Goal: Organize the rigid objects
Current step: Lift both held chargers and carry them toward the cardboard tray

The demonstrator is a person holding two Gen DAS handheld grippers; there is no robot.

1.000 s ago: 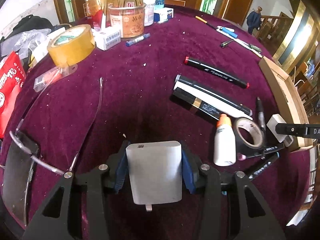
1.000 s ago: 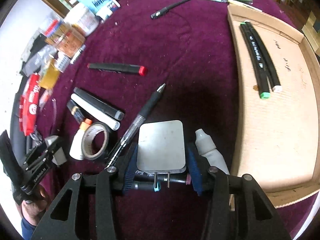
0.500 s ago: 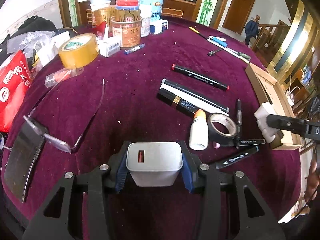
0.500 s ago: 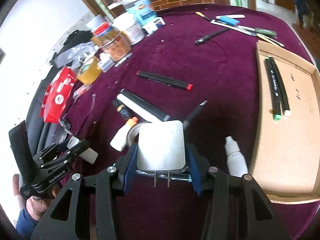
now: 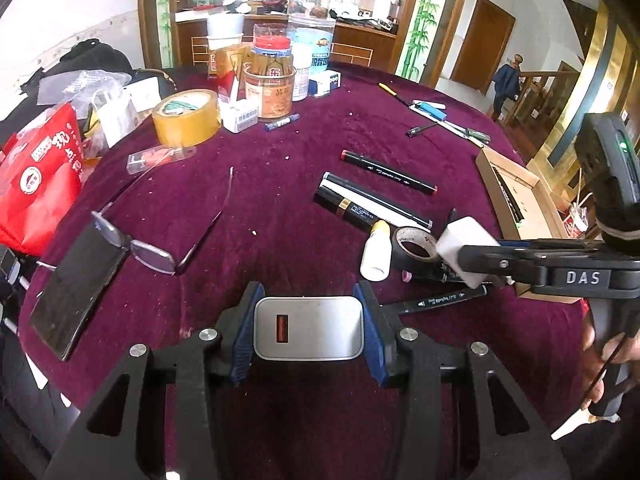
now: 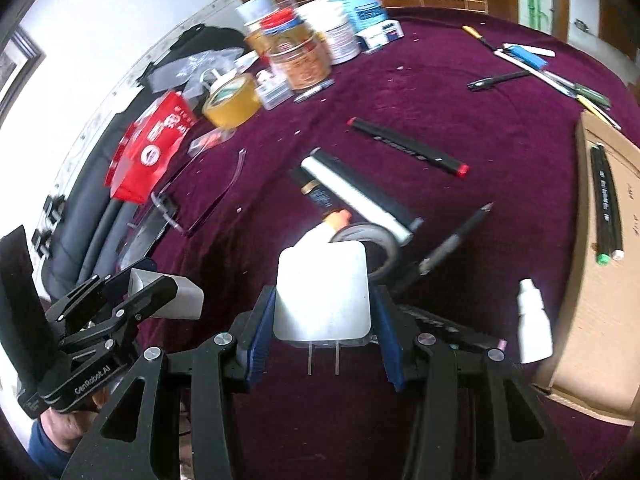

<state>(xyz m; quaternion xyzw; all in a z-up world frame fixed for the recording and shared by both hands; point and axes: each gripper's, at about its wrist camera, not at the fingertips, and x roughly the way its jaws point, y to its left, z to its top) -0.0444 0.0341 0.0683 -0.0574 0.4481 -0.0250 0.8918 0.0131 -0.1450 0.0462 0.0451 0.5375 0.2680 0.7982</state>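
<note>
Left wrist view: I hold two chargers up

My left gripper (image 5: 306, 334) squeezes a white charger (image 5: 309, 333); my right gripper (image 6: 324, 322) squeezes another charger (image 6: 323, 294), both above the purple table (image 5: 260, 184)

Both cameras sit close behind their own tongs, angled down over the bench (image 5: 280, 200); each catches the other tongs at its edge, and both share the black tape roll (image 5: 414, 244) mid-bench

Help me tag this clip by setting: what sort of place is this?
Probably a room in a home, not a lab or shop. A large table under a maroon cloth is cluttered with everyday things such as food jars and eyeglasses, and a wooden door with a stair railing stands behind.
</note>
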